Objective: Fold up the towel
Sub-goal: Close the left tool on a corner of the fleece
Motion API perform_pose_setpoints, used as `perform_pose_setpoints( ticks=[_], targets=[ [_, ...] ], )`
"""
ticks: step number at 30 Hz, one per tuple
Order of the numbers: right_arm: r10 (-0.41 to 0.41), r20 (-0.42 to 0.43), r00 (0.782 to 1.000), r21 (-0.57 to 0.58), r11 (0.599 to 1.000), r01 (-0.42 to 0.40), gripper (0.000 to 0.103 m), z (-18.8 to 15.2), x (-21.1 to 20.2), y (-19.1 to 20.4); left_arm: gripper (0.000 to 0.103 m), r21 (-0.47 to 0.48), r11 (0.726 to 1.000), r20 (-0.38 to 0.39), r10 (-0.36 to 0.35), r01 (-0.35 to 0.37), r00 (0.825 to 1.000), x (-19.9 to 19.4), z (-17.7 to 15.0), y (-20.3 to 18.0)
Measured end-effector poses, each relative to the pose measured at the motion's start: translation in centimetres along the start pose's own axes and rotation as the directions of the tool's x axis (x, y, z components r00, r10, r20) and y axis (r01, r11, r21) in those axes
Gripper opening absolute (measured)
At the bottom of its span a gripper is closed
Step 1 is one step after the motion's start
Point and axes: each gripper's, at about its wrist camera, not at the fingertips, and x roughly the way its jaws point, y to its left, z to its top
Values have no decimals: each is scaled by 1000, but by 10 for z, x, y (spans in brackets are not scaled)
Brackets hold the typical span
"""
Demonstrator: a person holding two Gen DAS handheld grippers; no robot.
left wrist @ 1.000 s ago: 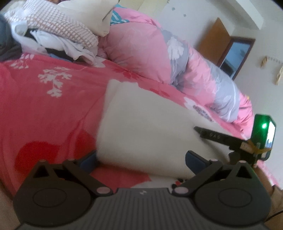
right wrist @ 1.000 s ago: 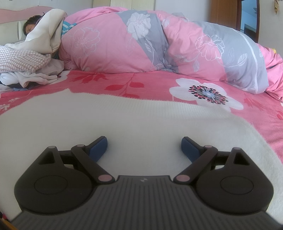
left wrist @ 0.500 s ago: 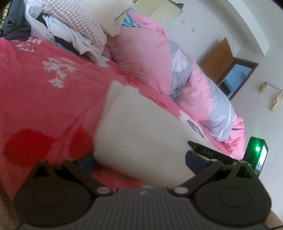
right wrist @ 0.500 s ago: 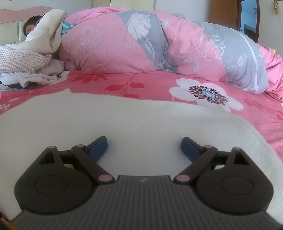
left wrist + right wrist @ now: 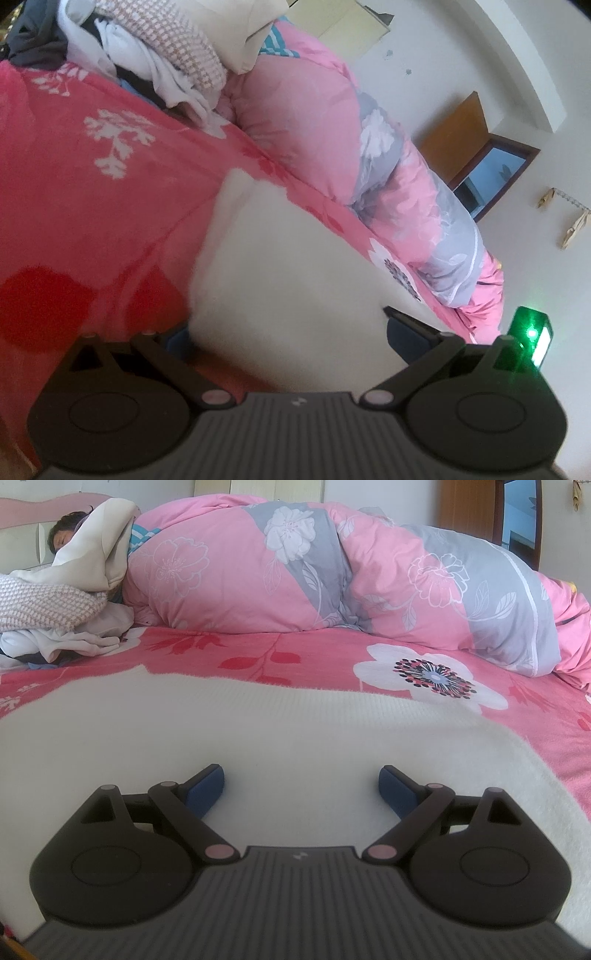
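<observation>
A white towel (image 5: pixel 295 280) lies flat on the pink floral bedsheet (image 5: pixel 92 206). My left gripper (image 5: pixel 290 336) is open at the towel's near left corner. Its left fingertip (image 5: pixel 177 338) sits partly behind the towel's edge, and its right fingertip (image 5: pixel 402 332) is over the cloth. In the right wrist view the towel (image 5: pixel 295 731) spreads wide beneath my right gripper (image 5: pixel 301 786), which is open low over the cloth with nothing pinched. The right gripper's body with its green light (image 5: pixel 532 332) shows at the right edge of the left wrist view.
A person (image 5: pixel 70 531) lies under a pink and grey quilt (image 5: pixel 332 572) along the far side of the bed. A pile of clothes (image 5: pixel 159 55) sits near the head end. A brown door (image 5: pixel 454 136) stands beyond the bed.
The left gripper has rolled and shifted, so the bed looks more tilted and the towel corner sits closer between its fingers. The right gripper has not moved.
</observation>
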Motion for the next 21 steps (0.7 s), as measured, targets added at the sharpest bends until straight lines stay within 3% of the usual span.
perform_pose_setpoints(
  ticks=[8, 21],
  targets=[
    [1, 3, 1000, 0, 1000, -1, 92, -1, 0, 0, 103, 22, 999, -43, -26, 27, 999, -1, -20, -17],
    [1, 5, 1000, 1, 1000, -1, 92, -1, 0, 0, 103, 12, 1000, 4, -2, 2, 1000, 17, -14, -17]
  ],
)
